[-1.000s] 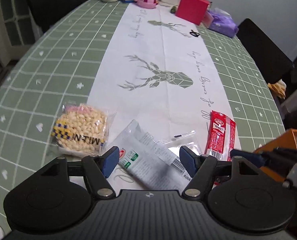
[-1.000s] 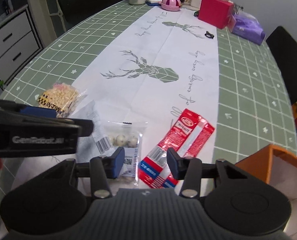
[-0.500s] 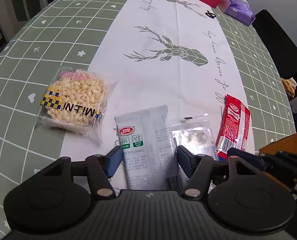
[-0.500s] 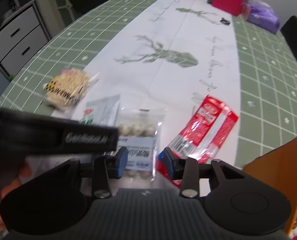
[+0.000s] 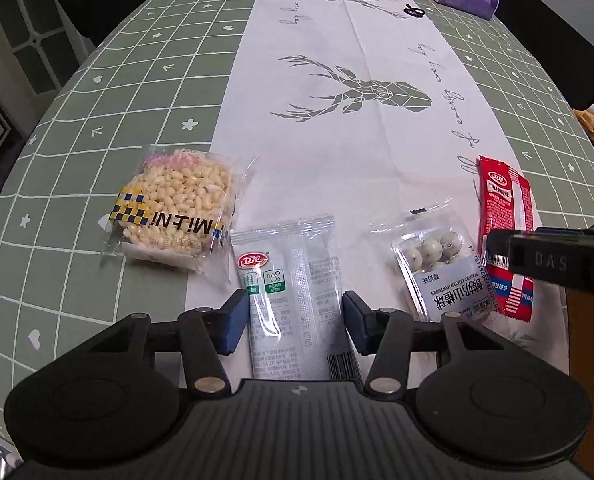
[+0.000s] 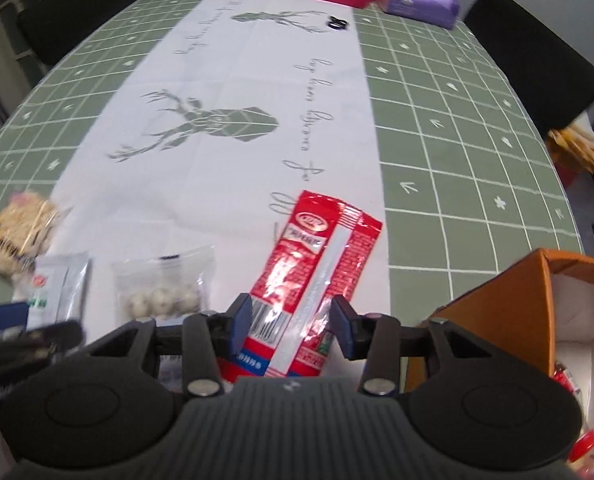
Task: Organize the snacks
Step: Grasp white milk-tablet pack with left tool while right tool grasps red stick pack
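Two tongs gape: left tongs point(image 5: 293, 322) closing astride the white packet point(image 5: 293, 280), right tongs point(image 6: 293, 320) widening astride the red packet point(image 6: 313, 268).

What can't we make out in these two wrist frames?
- Near end of the grey packet: left wrist view, hidden under the left gripper body.
- Whether the pads touch that packet: too close to tell.
- Bottom of the red packet: right wrist view, covered by the right gripper.
- Orange box contents: cut off by the right edge and the gripper body.
- Puffed-rice pack: blurred at the left edge.
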A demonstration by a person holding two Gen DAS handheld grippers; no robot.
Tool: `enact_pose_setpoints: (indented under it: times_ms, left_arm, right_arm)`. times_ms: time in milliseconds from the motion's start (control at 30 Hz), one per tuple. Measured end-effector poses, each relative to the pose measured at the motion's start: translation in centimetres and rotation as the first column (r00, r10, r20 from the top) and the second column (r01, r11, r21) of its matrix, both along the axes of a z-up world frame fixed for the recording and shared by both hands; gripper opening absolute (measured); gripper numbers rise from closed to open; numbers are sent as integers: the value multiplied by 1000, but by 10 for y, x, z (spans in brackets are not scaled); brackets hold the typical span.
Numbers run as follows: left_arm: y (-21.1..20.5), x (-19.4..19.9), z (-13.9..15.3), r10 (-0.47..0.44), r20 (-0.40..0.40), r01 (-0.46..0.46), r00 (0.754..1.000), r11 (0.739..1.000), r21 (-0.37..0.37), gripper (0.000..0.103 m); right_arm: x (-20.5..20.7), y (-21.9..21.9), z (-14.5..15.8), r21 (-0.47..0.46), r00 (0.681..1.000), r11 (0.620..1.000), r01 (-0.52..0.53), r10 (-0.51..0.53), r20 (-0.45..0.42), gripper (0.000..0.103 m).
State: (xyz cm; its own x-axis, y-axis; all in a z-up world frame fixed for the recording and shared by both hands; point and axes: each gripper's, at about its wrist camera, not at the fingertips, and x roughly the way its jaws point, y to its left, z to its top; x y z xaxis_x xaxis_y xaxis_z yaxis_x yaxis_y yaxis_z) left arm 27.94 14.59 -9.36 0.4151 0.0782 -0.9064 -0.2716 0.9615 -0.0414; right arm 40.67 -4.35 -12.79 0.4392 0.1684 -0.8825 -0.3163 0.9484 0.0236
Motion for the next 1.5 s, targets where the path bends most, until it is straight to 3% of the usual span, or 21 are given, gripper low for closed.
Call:
enact_pose_setpoints:
  times_ms: [133,233,300,733,967,1167,1333,1500]
  left_arm:
    - [-1,-1,-1,-20,4,20,1000,1000,9,58]
    - [-3,-1,-2,-40,2,40,999,999,23,58]
    - [-6,-1,-2,-58,-2,58,998,998,41,58]
    - [-16,-36,0,-89,-24,90,996,995,37,58]
    - [-24,-64,1,-144,-49,146,988,989,38,57]
    - [-36,-86,3,-265,-97,268,959,963,21,57]
    - [-45,-104,3,-348,-130,354,928,935,29,57]
    - [-47,-112,1,-343,-153,353,927,935,44,68]
  right_arm:
    - [11,-6,-8,84,993,991,102,-96,-74,71]
    - [8,3,-9,53,996,996,68,-64,-58,73]
    - [2,10,-10,-3,999,999,32,-32,-26,68]
    - [-40,7,0,-28,992,992,-123,122,-20,24]
    - [-83,2,2,-22,979,980,-200,198,-52,21]
    - [-126,-7,4,4,956,962,-274,273,-112,21]
    - [-160,-13,5,38,916,930,-364,365,-166,22]
    - [-182,-10,6,26,877,895,-445,441,-191,28]
